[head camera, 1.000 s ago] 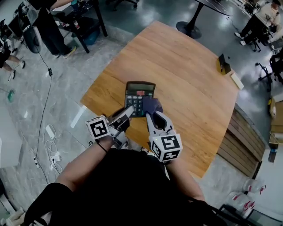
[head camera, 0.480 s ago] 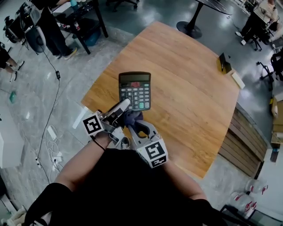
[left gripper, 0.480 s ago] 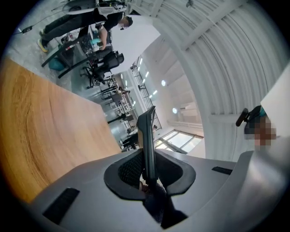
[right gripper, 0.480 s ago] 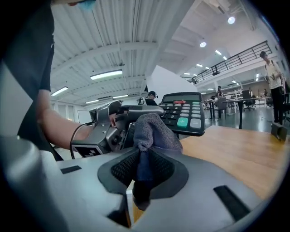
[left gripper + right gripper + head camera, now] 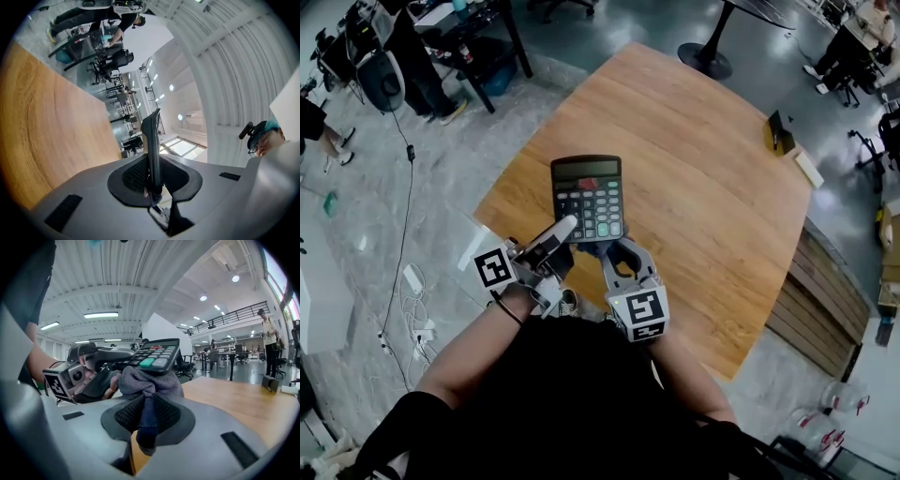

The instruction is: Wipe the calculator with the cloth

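The black calculator (image 5: pixel 587 198) is held up above the wooden table (image 5: pixel 703 169), keys facing up. My left gripper (image 5: pixel 565 231) is shut on its near left edge. In the left gripper view the calculator (image 5: pixel 152 145) stands edge-on between the pads. My right gripper (image 5: pixel 615 249) sits just right of the left one, shut on a dark blue-grey cloth (image 5: pixel 149 380). The bunched cloth lies against the underside of the calculator's (image 5: pixel 152 354) near edge. In the head view the calculator hides most of the cloth.
A small black stand (image 5: pixel 776 132) and a white block (image 5: pixel 803 169) lie at the table's far right edge. A round table foot (image 5: pixel 708 54) stands beyond the far edge. Cables (image 5: pixel 408 281) run over the floor at left. Wooden pallets (image 5: pixel 820 291) lie at right.
The cloth was on the calculator's keys, then slid back off the near edge; now it sits under that edge. The left gripper has raised the calculator a little.
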Demonstrator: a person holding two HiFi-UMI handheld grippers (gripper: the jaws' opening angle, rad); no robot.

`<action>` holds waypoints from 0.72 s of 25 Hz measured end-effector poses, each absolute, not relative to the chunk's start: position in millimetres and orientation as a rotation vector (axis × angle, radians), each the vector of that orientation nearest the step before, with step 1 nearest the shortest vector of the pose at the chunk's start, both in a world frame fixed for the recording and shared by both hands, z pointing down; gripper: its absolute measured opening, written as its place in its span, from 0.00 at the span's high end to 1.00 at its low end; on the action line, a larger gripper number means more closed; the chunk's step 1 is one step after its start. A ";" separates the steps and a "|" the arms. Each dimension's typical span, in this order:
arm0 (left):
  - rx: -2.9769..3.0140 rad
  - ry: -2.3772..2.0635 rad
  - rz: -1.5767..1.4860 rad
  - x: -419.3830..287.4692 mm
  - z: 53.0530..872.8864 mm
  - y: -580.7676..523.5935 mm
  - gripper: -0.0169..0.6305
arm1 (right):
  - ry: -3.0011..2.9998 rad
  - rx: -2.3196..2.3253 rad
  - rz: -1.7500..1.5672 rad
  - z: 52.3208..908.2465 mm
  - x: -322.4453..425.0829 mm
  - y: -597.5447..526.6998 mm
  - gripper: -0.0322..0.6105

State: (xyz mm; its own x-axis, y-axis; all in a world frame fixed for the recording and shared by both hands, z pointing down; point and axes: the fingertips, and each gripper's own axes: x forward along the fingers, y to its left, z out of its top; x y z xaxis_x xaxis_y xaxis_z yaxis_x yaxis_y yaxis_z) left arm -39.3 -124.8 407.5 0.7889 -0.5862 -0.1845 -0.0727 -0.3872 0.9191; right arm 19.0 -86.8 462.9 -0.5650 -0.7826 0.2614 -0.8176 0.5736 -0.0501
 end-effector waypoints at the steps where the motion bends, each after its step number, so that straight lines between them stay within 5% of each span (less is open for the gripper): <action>1: 1.906 -0.492 -0.602 -38.6 408.0 -124.0 0.86 | -2.581 1.375 0.247 463.8 27.5 -91.5 0.86; 9: 1.933 -0.401 -0.590 -27.5 391.7 -116.1 0.86 | -2.549 1.590 0.172 448.0 70.0 -124.8 0.86; 18: 1.898 -0.347 -0.608 -23.0 384.5 -114.8 0.86 | -2.726 1.402 0.000 426.0 14.5 -117.9 0.86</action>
